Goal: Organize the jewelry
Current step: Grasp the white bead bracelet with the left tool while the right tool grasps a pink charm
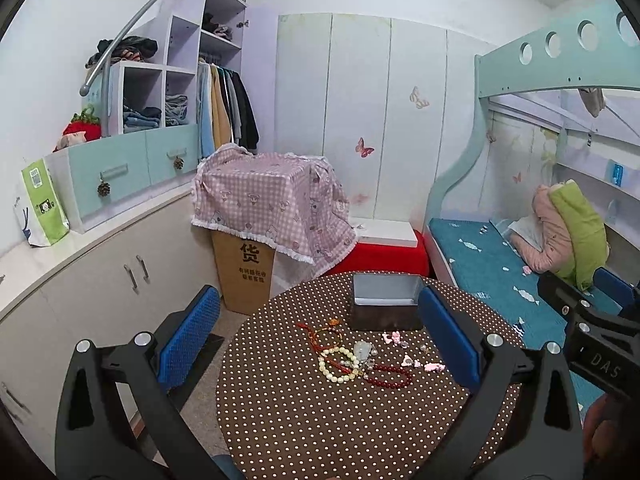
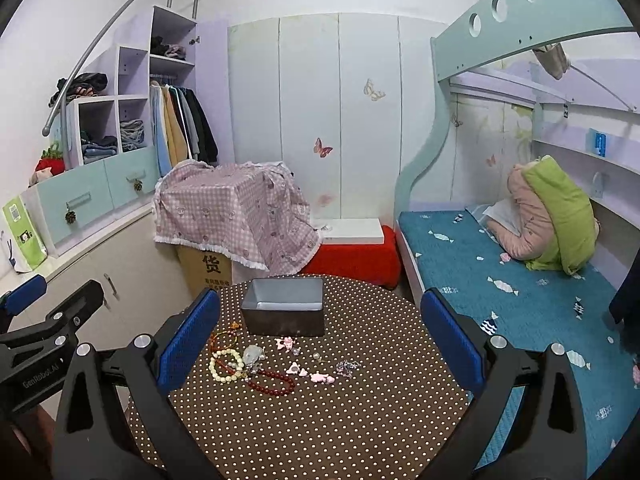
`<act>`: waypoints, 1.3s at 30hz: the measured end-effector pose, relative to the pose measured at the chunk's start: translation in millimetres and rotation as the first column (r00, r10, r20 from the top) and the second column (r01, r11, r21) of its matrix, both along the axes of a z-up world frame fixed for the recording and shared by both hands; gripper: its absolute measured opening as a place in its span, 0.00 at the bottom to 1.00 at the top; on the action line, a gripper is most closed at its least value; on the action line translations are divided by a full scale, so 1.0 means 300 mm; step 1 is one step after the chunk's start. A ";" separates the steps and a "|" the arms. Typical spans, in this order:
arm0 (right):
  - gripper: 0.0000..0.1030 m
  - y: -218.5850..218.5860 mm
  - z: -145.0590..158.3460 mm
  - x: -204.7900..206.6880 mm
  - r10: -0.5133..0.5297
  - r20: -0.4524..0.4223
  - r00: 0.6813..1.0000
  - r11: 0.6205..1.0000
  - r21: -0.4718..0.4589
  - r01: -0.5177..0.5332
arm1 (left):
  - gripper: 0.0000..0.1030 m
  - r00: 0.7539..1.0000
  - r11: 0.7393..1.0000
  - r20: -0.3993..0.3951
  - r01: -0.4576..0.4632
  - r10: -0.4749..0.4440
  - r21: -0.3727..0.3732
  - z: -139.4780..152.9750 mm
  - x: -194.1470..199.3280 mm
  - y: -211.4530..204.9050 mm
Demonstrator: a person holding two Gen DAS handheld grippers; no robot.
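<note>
Both my grippers are hovering with jaws spread wide and nothing in them, above the near edge of the round table (image 2: 320,432).

The polka-dot table is carrying everything: the open metal tin (image 2: 283,306) is sitting toward its far edge, and the jewelry is lying loose in the middle, just in front of the tin. I am seeing the dark red bead bracelet (image 2: 274,383) touching the cream bead bracelet (image 2: 226,364), with small pink charms (image 2: 322,378) scattered beside them. My left gripper (image 1: 320,344) and right gripper (image 2: 320,344) are touching none of it.
</note>
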State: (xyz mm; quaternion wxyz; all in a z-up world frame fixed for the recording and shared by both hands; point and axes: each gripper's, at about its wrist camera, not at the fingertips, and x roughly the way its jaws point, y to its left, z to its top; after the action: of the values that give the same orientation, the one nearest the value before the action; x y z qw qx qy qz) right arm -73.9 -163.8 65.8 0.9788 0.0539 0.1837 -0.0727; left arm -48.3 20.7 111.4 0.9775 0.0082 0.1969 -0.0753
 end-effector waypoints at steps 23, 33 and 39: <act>0.93 -0.133 -0.474 0.288 0.051 -0.399 0.916 0.997 0.069 -0.025 | 0.95 0.904 0.993 -0.428 0.043 0.008 0.109 -0.566 0.408 -0.066; 0.91 -0.145 -0.568 0.373 0.085 -0.467 0.880 0.994 0.095 -0.046 | 0.95 0.829 0.990 -0.556 0.017 0.064 0.139 -0.750 0.595 -0.068; 0.84 -0.151 -0.595 0.409 0.098 -0.488 0.867 0.993 0.104 -0.053 | 0.86 0.810 0.994 -0.584 0.003 0.061 0.108 -0.774 0.634 -0.050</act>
State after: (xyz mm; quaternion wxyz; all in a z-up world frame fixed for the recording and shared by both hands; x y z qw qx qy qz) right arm 48.8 -209.1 -112.7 0.8986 0.0692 0.4317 -0.0377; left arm 141.9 5.8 -120.9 0.8685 0.0321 0.4922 -0.0489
